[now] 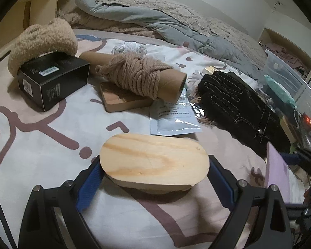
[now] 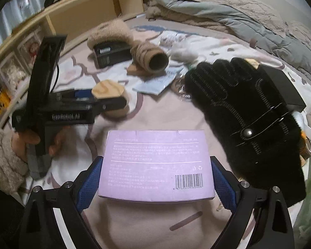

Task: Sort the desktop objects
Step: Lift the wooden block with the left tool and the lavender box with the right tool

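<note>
My left tool point(image 1: 155, 178) grips a wooden oval block point(image 1: 153, 162) between its blue pads, lifted just above the bed sheet point(image 1: 51, 145). My right tool point(image 2: 156, 178) is clamped on a flat purple box point(image 2: 155, 164), printed side up, also held off the bed.

Ahead of the left tool lies a cardboard tube point(image 1: 134, 72) wound with rope, resting on a thin brown slab point(image 1: 122, 99). To the tube's left stands a closed black box point(image 1: 51, 81) with a fluffy beige thing point(image 1: 41, 39) leaning over it. Right of the tube lies a pale packet point(image 1: 172, 116), then a black glove point(image 1: 238, 103).

A clear plastic bin point(image 1: 284, 74) sits at the far right; green stuff shows inside, the rest cut off by the lens edge. In the right view the glove covers part of another black box point(image 2: 280, 87), and the far things are blurred.
</note>
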